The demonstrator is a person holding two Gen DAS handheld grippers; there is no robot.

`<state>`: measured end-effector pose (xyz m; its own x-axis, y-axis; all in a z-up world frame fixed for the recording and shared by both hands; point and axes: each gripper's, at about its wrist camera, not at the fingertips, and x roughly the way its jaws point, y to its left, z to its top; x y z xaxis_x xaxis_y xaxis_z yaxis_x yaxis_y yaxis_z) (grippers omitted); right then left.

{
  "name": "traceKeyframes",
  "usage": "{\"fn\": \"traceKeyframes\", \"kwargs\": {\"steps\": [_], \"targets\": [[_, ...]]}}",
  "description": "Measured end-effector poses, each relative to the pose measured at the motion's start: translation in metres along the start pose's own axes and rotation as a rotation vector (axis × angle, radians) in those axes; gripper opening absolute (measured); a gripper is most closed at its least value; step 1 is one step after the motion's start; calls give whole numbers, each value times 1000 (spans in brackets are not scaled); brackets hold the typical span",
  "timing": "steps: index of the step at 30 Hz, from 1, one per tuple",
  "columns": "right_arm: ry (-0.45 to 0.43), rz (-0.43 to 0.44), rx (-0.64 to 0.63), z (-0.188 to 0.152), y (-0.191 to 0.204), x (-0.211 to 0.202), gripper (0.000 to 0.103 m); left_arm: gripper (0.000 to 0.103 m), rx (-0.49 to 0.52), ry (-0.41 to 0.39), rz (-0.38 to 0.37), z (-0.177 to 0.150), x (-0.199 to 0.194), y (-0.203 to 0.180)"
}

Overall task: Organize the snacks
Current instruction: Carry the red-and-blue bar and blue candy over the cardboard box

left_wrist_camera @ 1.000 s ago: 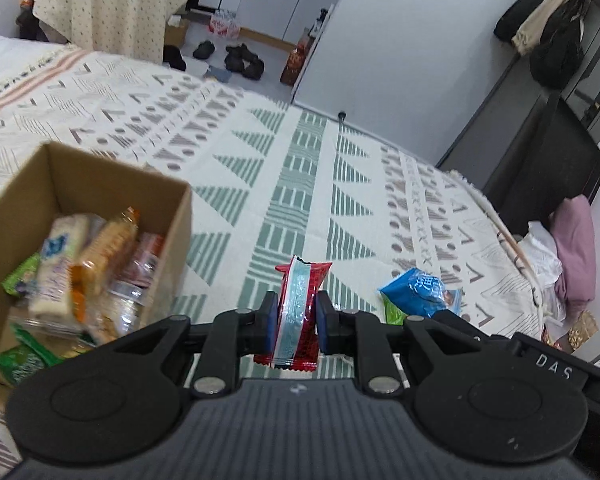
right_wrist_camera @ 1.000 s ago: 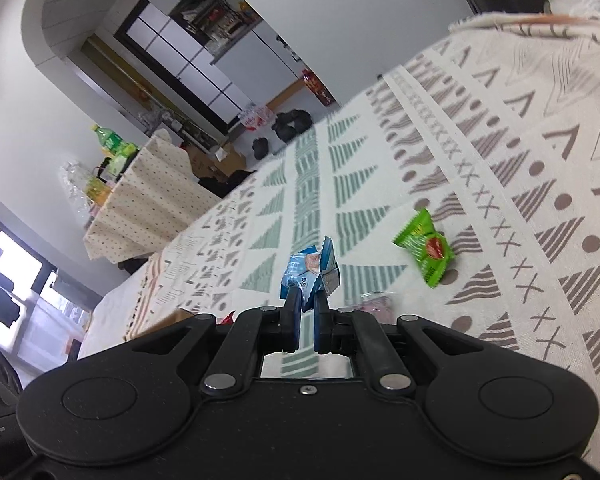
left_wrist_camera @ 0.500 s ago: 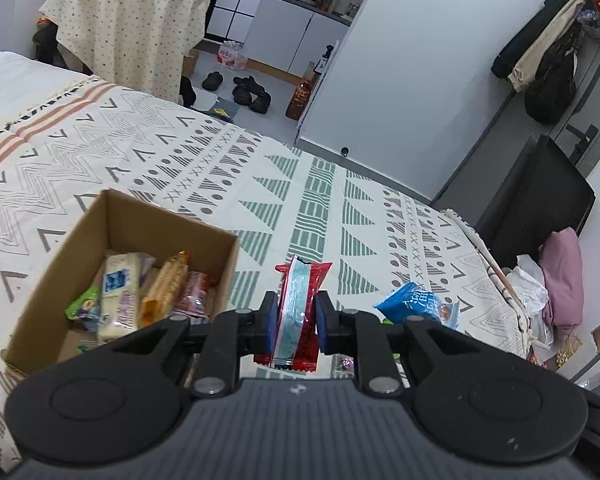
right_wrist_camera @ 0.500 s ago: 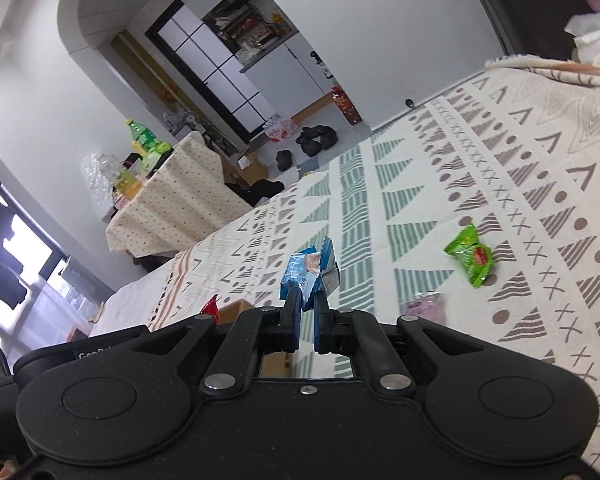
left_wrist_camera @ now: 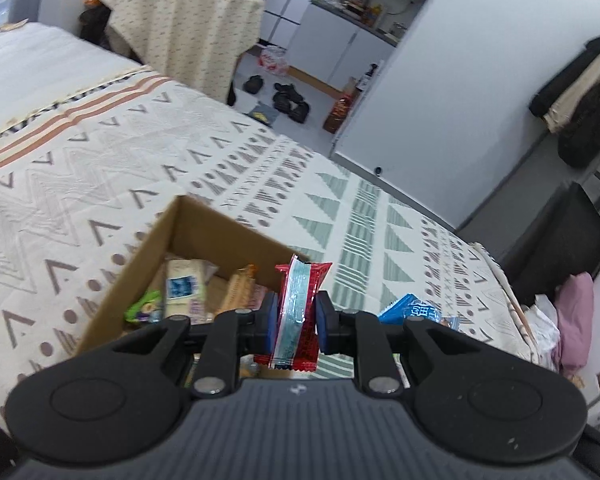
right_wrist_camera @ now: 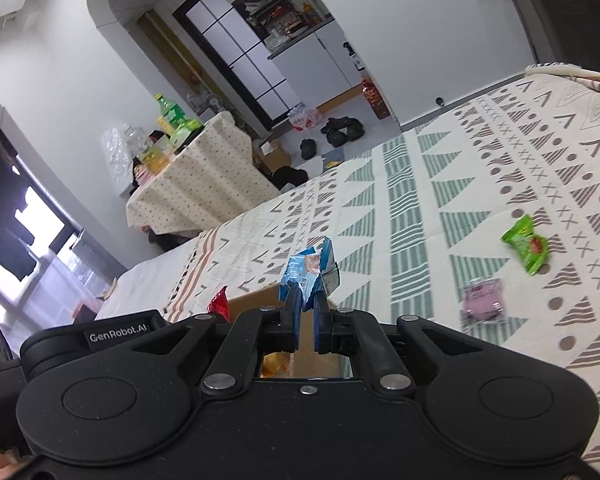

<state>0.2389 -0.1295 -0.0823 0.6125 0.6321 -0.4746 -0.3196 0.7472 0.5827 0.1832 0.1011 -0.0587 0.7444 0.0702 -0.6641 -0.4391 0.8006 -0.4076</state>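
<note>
Bedroom light falls on a patterned bedspread (left_wrist_camera: 100, 184) where an open cardboard box (left_wrist_camera: 148, 248) sits part-filled with snacks. Left gripper (left_wrist_camera: 296, 316) is closed on a red packet (left_wrist_camera: 300, 304), held upright on edge between the pads, right at the box's near right corner. Right gripper (right_wrist_camera: 307, 312) is closed on a blue packet (right_wrist_camera: 308, 268), pinched by its lower edge, with the box rim showing just below and beyond the fingers. Both packets look ready to drop in. To do it well, I judge each gripper should move fully over the box opening, past the wall, before the jaws part; the red packet hangs close to the corner and could catch the rim or fall outside. Lowering a little first would keep the light wrappers from fluttering off. Releasing one at a time avoids the grippers crowding. A green packet (right_wrist_camera: 526, 244) and a pink one (right_wrist_camera: 482, 304) lie loose on the spread, well apart from the box, left to collect.
</note>
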Motion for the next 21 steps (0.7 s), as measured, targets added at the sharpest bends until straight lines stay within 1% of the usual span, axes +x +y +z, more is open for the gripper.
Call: {"fn": "traceKeyframes", "kwargs": {"steps": [3, 8, 14, 19, 21], "targets": [[17, 5, -15, -4, 10, 7, 6, 19, -5, -17, 24, 4, -2, 10], [39, 10, -40, -10, 26, 19, 6, 19, -37, -17, 36, 12, -1, 26], [59, 13, -54, -18, 43, 34, 6, 19, -89, 18, 48, 16, 7, 47], [79, 13, -71, -25, 55, 46, 6, 19, -123, 10, 83, 20, 11, 63], [83, 17, -68, -28, 57, 50, 6, 20, -138, 19, 93, 22, 14, 68]]}}
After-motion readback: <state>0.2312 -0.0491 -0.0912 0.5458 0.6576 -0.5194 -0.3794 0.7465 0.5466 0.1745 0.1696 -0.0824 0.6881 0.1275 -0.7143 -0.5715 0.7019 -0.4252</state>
